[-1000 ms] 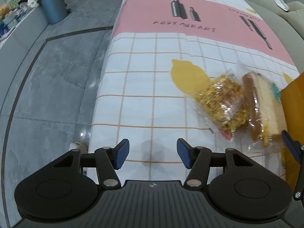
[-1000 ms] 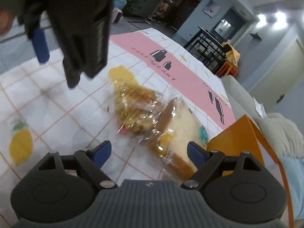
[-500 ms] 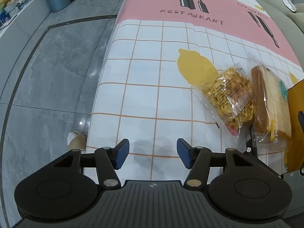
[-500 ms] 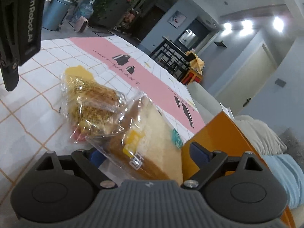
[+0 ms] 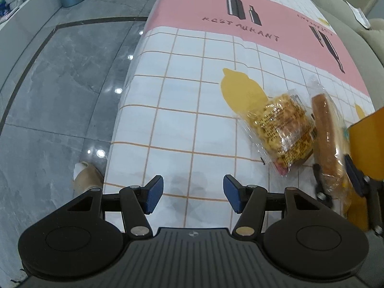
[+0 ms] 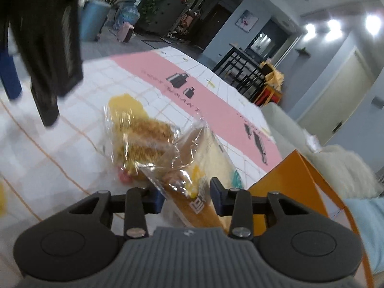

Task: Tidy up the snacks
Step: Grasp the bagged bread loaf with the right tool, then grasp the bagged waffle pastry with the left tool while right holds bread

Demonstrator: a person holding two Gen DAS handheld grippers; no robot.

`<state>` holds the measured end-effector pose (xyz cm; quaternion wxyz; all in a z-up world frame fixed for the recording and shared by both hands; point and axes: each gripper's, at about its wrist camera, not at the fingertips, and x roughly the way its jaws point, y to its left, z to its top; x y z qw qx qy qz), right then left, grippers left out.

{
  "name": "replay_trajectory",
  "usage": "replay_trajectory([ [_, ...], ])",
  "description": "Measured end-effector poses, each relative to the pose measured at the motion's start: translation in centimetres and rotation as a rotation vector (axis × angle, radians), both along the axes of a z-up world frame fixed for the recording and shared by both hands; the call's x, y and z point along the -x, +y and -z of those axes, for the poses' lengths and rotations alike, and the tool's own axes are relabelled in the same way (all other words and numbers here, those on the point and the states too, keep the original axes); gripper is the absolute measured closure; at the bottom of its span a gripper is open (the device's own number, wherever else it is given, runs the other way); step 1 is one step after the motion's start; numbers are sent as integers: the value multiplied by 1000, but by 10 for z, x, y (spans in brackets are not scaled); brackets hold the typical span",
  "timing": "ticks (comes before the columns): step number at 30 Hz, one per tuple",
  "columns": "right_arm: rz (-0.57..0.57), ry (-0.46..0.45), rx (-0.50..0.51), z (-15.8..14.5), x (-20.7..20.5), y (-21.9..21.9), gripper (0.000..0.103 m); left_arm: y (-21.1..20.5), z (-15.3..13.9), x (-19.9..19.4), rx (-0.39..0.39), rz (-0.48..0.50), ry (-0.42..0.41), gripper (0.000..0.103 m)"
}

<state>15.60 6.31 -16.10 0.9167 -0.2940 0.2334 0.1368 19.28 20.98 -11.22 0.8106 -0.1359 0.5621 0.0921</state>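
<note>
Right tool (image 6: 186, 195): just closed, clamped on clear-wrapped sponge cake slice (image 6: 204, 168) | left tool (image 5: 193, 195): apart, empty | advice: lift gently, avoid crushing, clear orange box (image 6: 292, 180).

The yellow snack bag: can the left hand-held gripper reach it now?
Probably yes. The left hand-held gripper is open and empty, and only bare tablecloth separates it from the yellow snack bag.
</note>
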Motion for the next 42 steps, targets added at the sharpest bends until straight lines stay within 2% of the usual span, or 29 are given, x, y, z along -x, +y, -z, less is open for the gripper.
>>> replay_trajectory([
  [5, 32, 142, -262, -47, 0, -22, 70, 4, -4, 4, 10, -24, -6, 35],
  [10, 122, 309, -543, -82, -1, -53, 69, 2, -10, 9, 4, -7, -26, 35],
  [15, 143, 456, -713, -97, 4, -70, 69, 7, -8, 9, 18, -25, -18, 35],
  [19, 147, 456, -719, -95, 7, -72, 69, 8, -7, 9, 15, -36, -19, 35],
  [24, 214, 413, -624, -73, -1, -68, 69, 6, -7, 11, 2, -45, -12, 35],
  [30, 251, 298, -510, -49, -12, -61, 69, 6, -9, 9, -30, -40, -19, 35],
  [35, 243, 280, -459, -33, -24, -53, 69, 6, -5, 7, -28, -30, -6, 35],
  [36, 245, 282, -462, -31, -25, -52, 72, 5, -6, 7, -29, -26, -9, 35],
  [37, 247, 279, -469, -29, -26, -52, 80, 4, -7, 7, -31, -18, -14, 35],
  [42, 258, 253, -473, -30, -27, -52, 81, -13, -21, 12, -24, 87, -111, 35],
])
